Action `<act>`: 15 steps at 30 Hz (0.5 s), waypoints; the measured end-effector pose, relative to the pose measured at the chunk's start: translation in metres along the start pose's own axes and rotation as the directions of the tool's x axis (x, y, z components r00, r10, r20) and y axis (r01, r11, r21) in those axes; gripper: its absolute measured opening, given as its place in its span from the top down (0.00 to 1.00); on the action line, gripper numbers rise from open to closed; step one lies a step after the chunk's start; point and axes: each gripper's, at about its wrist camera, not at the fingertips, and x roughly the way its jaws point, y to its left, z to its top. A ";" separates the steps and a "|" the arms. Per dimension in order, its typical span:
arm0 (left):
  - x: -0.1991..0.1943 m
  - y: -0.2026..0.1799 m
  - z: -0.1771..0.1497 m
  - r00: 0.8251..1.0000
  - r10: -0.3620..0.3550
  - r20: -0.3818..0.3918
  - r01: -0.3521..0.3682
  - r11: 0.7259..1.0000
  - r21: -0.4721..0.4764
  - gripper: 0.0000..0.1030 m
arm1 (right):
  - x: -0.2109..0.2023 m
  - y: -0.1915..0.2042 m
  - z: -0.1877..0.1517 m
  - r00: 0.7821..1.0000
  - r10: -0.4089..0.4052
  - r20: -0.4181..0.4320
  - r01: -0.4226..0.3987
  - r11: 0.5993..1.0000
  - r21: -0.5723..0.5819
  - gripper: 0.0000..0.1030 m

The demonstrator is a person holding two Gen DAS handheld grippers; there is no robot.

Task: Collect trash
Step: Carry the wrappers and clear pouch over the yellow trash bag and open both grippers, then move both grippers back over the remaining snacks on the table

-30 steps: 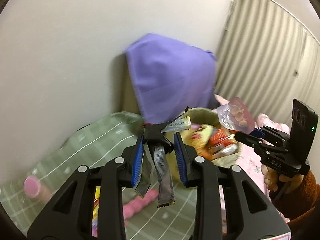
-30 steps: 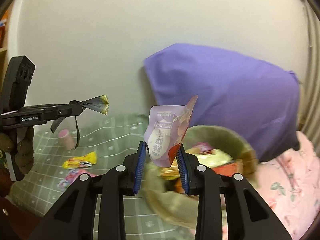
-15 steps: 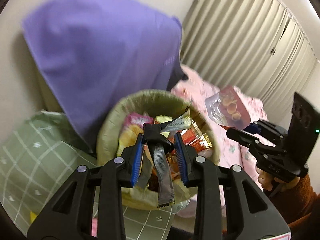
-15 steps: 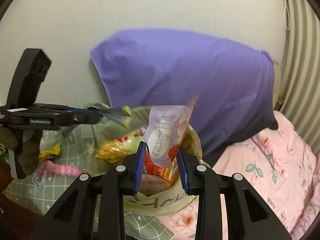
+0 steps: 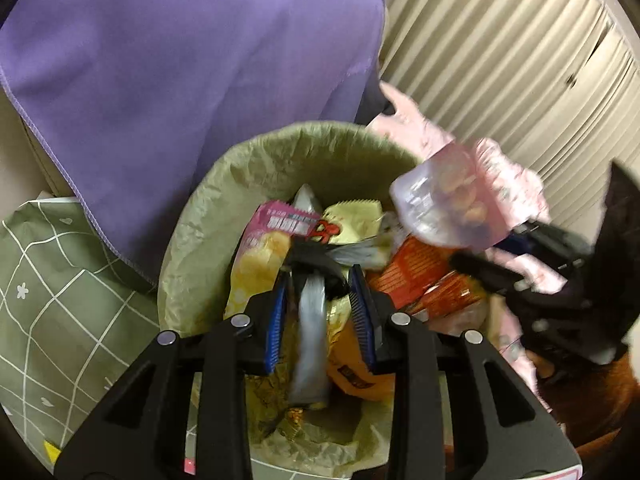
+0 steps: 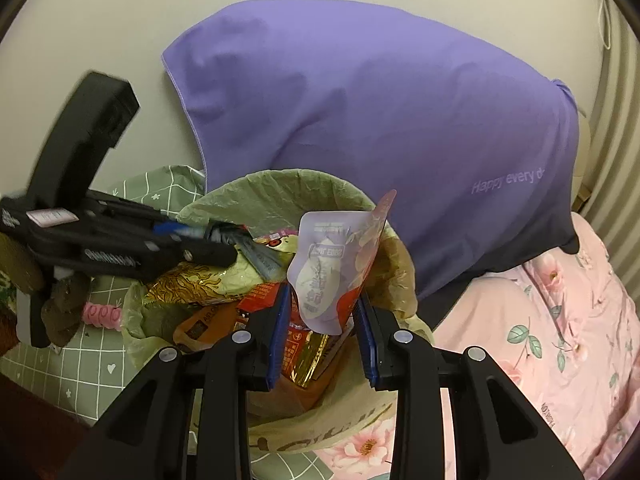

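1. Left wrist view is showing the left claw [image 5: 322, 312] hanging over the lined bin [image 5: 224, 184], jaws opening around the grey wrappers [image 5: 310, 344]; keep spreading until they are dropping clear.
2. The right claw [image 6: 324, 316] is gripping the lilac pouch [image 6: 332, 268] above the same bin; I'd be lowering it past the rim before letting go.

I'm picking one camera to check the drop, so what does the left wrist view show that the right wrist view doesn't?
Left wrist only: the grey wrapper strips hanging between the opening left gripper jaws, straight over the bin.
Right wrist only: the pink curler on the green check sheet, and the printed side of the pouch.
Both: the lined trash bin, the purple cloth, and the right gripper clamping the pouch.
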 end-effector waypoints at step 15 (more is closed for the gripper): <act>-0.086 0.006 -0.013 0.968 0.102 0.230 -0.094 0.995 -0.045 0.43 | -0.024 0.007 -0.006 0.998 -0.054 0.037 0.053 0.998 0.025 0.48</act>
